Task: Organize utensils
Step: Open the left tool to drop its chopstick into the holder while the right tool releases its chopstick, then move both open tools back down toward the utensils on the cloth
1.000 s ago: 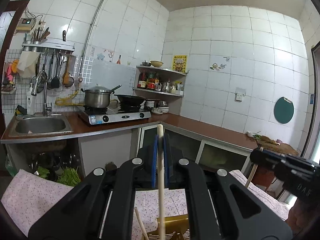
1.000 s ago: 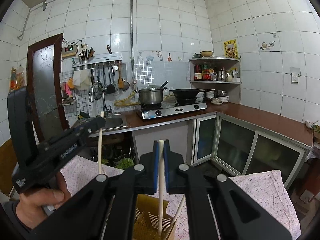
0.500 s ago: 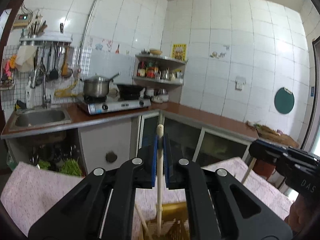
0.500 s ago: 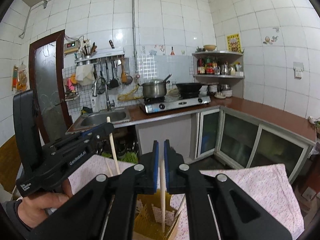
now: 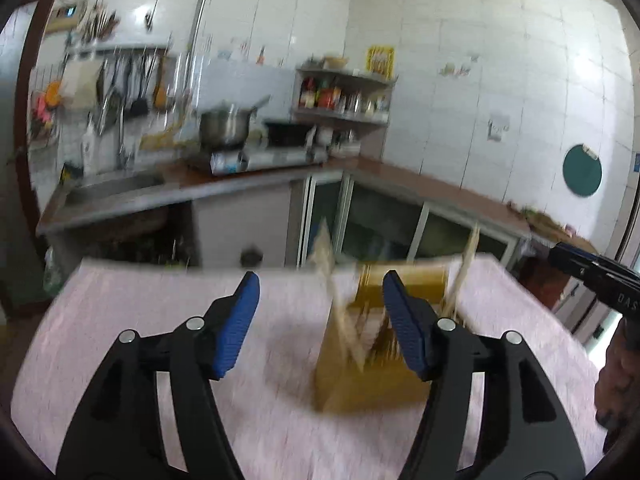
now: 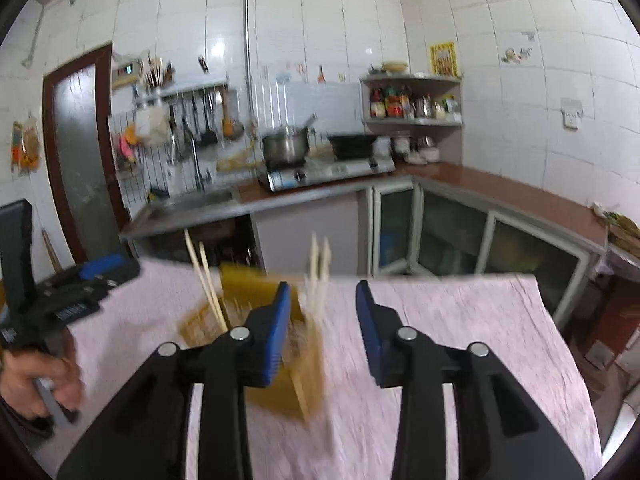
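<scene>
Left claw (image 5: 320, 320): jaws just opened wide, nothing between the pads. Right claw (image 6: 322, 320): jaws just parted, narrower, also empty. Chopsticks (image 6: 318, 276): standing tilted in the yellow slotted utensil holder (image 6: 288, 384), apparently released there so they lean on its walls. Holder: upright on the pink-clothed tabletop (image 6: 460, 320), just ahead of both claws.
</scene>
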The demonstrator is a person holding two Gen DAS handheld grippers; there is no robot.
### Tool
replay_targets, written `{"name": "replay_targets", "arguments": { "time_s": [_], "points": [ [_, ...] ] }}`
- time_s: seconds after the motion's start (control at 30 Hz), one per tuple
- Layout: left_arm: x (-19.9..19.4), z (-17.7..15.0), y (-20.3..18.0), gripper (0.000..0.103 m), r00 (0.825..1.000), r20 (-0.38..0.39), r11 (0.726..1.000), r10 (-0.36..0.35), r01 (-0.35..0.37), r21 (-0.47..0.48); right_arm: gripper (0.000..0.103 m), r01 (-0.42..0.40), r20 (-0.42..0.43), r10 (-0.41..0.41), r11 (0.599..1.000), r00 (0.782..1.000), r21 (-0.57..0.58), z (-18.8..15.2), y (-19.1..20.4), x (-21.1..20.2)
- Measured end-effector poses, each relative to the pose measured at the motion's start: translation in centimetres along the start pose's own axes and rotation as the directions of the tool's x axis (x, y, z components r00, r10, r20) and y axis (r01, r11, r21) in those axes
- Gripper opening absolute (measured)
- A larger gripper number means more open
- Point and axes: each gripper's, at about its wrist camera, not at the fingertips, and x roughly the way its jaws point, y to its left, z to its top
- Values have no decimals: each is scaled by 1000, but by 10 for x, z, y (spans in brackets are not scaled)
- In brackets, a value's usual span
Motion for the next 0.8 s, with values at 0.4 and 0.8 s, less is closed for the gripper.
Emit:
{"name": "replay_targets", "arguments": {
  "time_s": [0.4, 0.8],
  "points": [
    [-27, -159, -4, 61, 933, -360, 996, 23, -50, -67, 35, 20, -212, 18, 984, 977, 178, -164, -27, -30],
    [-5, -177, -35, 61, 879, -469, 996, 90, -86, 31, 36, 29, -213, 14, 980, 977, 198, -180, -33, -39]
  ]
}}
